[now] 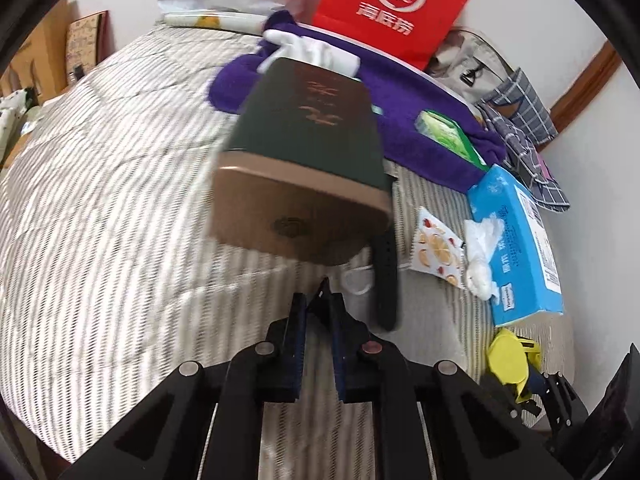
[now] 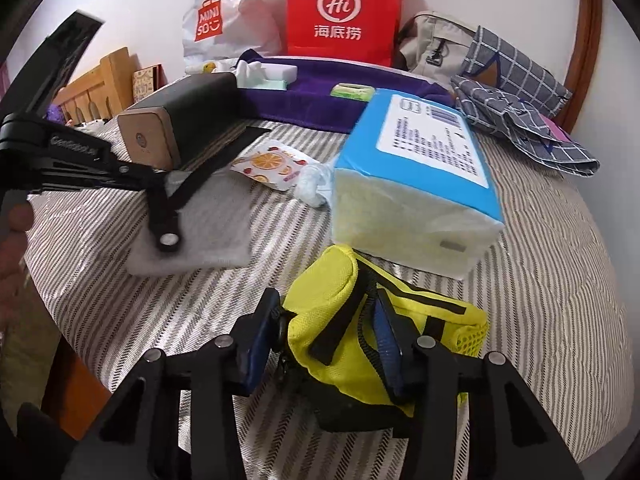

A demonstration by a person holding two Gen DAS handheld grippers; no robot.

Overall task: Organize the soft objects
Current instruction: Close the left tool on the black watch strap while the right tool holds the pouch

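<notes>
Yellow mesh pouch (image 2: 360, 320) grasped by the right hand-held gripper (image 2: 326, 344) on the striped bed (image 2: 540, 300); the left hand-held gripper (image 1: 318, 308) is clenched.

Blue pads of the right hand-held gripper press both sides of the pouch, which rests on the bedcover. The left one's jaws are nearly together, pinching what seems to be a thin black strap (image 1: 386, 280), though blur makes this uncertain; in the right wrist view its tips sit at a pale grey cloth (image 2: 200, 232) beside that strap. Just beyond stands a dark green and tan box (image 1: 304, 168) with white tissue at its top. To the right lie a fruit-print packet (image 2: 272, 166), a blue tissue pack (image 2: 416, 184) and a checked grey cloth (image 2: 520, 112). Farther back are a purple towel (image 2: 312, 100), a red bag (image 2: 340, 12) and a white bag (image 2: 224, 12).
</notes>
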